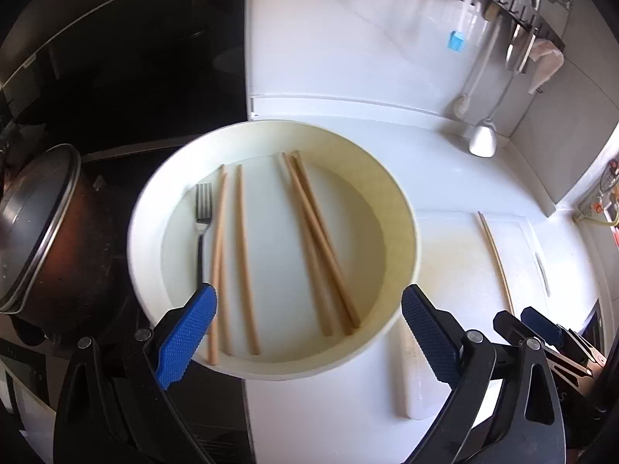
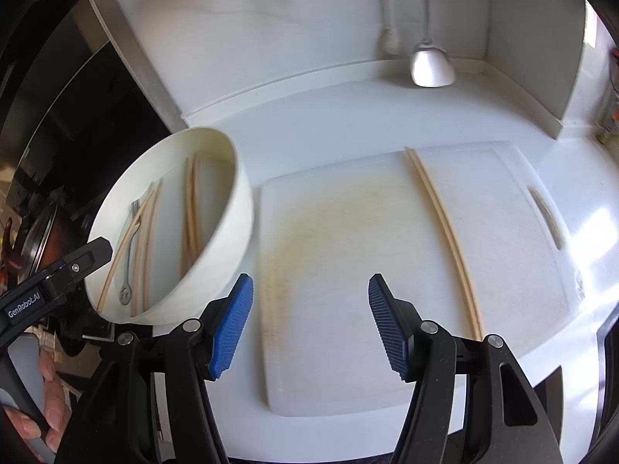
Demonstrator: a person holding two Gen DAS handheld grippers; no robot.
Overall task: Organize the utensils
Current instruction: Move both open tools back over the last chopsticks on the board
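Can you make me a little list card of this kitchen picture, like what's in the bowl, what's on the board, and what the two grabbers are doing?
bowl: white bowl, on the counter left of the cutting board
in the bowl: fork and chopsticks, lying flat
board: white cutting board, stained yellowish
on the board: pair of chopsticks, side by side
left hand-held gripper: open, above the bowl's near rim, holding nothing
right hand-held gripper: open, over the board, holding nothing
beside the bowl: dark pot

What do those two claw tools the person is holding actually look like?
Both the left gripper and right gripper have black plastic frames with silver pivot bolts and two fingers padded in ridged blue rubber. White "GenRobot.AI" lettering marks the left one's side.
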